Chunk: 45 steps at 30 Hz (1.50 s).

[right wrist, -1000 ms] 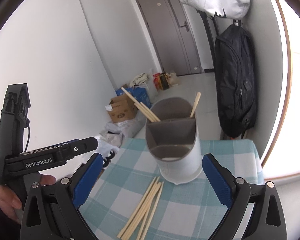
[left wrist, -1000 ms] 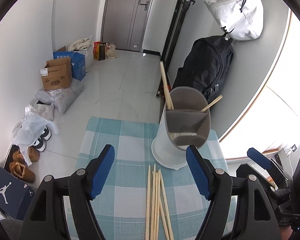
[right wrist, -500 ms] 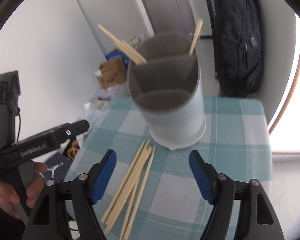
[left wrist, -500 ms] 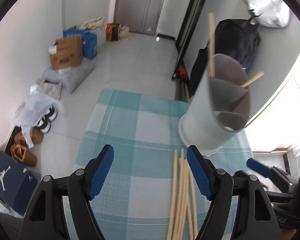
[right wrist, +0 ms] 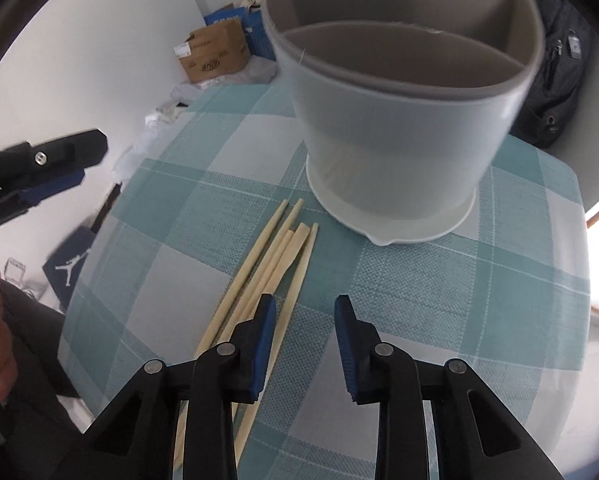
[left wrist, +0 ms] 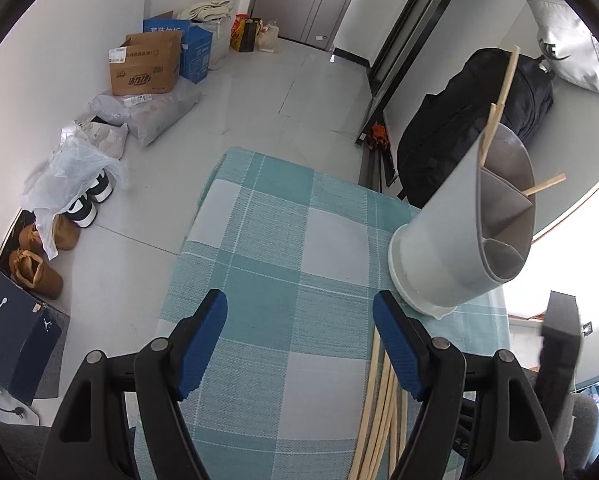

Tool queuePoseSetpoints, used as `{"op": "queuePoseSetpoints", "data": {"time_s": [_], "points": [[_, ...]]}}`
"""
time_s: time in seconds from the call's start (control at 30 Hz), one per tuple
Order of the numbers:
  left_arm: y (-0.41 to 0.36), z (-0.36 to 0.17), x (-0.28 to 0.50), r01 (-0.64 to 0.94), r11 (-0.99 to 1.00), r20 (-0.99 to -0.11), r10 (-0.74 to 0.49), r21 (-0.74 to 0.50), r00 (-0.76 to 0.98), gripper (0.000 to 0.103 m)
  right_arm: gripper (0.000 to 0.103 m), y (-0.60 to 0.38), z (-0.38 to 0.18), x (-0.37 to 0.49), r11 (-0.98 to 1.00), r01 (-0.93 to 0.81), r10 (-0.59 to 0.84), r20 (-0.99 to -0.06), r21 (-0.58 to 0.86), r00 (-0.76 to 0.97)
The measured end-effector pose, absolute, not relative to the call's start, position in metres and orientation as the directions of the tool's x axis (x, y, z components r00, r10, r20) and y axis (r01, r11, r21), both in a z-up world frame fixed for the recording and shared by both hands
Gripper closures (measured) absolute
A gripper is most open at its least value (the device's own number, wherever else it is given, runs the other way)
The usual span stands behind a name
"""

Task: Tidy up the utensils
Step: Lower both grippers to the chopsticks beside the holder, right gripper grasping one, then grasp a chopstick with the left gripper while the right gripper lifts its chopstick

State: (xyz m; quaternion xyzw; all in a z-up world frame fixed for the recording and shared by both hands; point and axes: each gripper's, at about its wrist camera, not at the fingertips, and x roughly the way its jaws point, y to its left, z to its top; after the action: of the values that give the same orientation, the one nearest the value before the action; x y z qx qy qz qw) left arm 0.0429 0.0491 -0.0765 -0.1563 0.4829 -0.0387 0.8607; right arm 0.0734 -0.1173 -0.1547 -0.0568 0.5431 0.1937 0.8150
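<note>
A white divided utensil holder (right wrist: 395,120) stands on a teal checked tablecloth (right wrist: 439,300); it also shows in the left wrist view (left wrist: 459,248) with a few chopsticks (left wrist: 499,100) standing in it. Several loose wooden chopsticks (right wrist: 271,264) lie on the cloth in front of the holder, and they show beside my left gripper's right finger (left wrist: 379,412). My right gripper (right wrist: 305,320) is open and empty, low over the cloth just right of the loose chopsticks. My left gripper (left wrist: 299,308) is open and empty, left of the chopsticks.
The table is small, with edges near on all sides. A black backpack (left wrist: 459,120) and a white bag (left wrist: 567,52) hang behind the holder. Cardboard boxes (left wrist: 147,64), plastic bags and shoes (left wrist: 39,248) lie on the floor at left.
My right gripper has dropped and moved forward toward the loose chopsticks, and its jaws have narrowed. My left gripper has shifted left, so holder and chopsticks now sit at its right.
</note>
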Motion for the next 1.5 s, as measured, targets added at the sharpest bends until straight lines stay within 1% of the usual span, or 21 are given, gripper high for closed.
{"op": "queuePoseSetpoints", "data": {"time_s": [0.13,0.17,0.2,0.23,0.27,0.33,0.43,0.53,0.63,0.87,1.03,1.1,1.23,1.4,1.5], "points": [[0.051,-0.079,0.043,-0.094,0.945,-0.829,-0.224,-0.313,0.513,0.032,0.077,-0.104,-0.152,0.076,0.922,-0.384,0.192,-0.913,0.042,0.36],[0.052,-0.08,0.044,-0.095,0.944,-0.831,-0.226,-0.315,0.509,0.032,0.079,-0.1,-0.152,0.077,0.923,-0.385,0.171,-0.914,0.017,0.369],[0.052,-0.08,0.044,-0.096,0.943,-0.833,-0.229,-0.317,0.503,0.032,0.081,-0.097,-0.152,0.078,0.922,-0.386,0.146,-0.915,-0.012,0.377],[0.055,-0.081,0.045,-0.098,0.943,-0.835,-0.23,-0.318,0.5,0.032,0.09,-0.096,-0.151,0.078,0.921,-0.388,0.141,-0.915,-0.017,0.377],[0.055,-0.081,0.045,-0.1,0.943,-0.837,-0.228,-0.317,0.497,0.032,0.094,-0.094,-0.151,0.078,0.921,-0.389,0.142,-0.917,-0.015,0.372],[0.055,-0.081,0.045,-0.104,0.944,-0.84,-0.224,-0.314,0.495,0.032,0.097,-0.096,-0.151,0.074,0.923,-0.384,0.134,-0.919,-0.021,0.371],[0.057,-0.081,0.045,-0.112,0.942,-0.844,-0.225,-0.316,0.488,0.032,0.098,-0.103,-0.153,0.068,0.93,-0.368,0.14,-0.921,-0.004,0.364],[0.058,-0.082,0.045,-0.118,0.941,-0.848,-0.225,-0.316,0.481,0.032,0.098,-0.119,-0.152,0.065,0.944,-0.327,0.168,-0.927,0.053,0.335],[0.057,-0.085,0.045,-0.115,0.941,-0.854,-0.232,-0.319,0.466,0.032,0.098,-0.129,-0.151,0.064,0.943,-0.325,0.178,-0.933,0.071,0.313],[0.054,-0.09,0.046,-0.107,0.951,-0.869,-0.216,-0.291,0.446,0.032,0.097,-0.119,-0.147,0.079,0.931,-0.364,0.163,-0.931,0.035,0.326],[0.056,-0.104,0.048,-0.107,0.959,-0.892,-0.199,-0.263,0.407,0.032,0.097,-0.114,-0.145,0.08,0.926,-0.377,0.164,-0.923,0.023,0.347],[0.052,-0.111,0.049,-0.097,0.961,-0.903,-0.206,-0.26,0.376,0.032,0.099,-0.119,-0.145,0.08,0.93,-0.363,0.192,-0.913,0.053,0.359],[0.032,-0.12,0.048,-0.033,0.974,-0.922,-0.199,-0.222,0.333,0.032,0.099,-0.142,-0.137,0.073,0.938,-0.317,0.263,-0.881,0.138,0.393],[0.009,-0.124,0.045,0.062,0.985,-0.933,-0.174,-0.162,0.315,0.032,0.099,-0.19,-0.107,0.058,0.93,-0.257,0.358,-0.807,0.263,0.47],[0.001,-0.126,0.043,0.086,0.989,-0.94,-0.144,-0.123,0.31,0.032,0.099,-0.215,-0.092,0.053,0.912,-0.221,0.41,-0.752,0.346,0.515]]}}
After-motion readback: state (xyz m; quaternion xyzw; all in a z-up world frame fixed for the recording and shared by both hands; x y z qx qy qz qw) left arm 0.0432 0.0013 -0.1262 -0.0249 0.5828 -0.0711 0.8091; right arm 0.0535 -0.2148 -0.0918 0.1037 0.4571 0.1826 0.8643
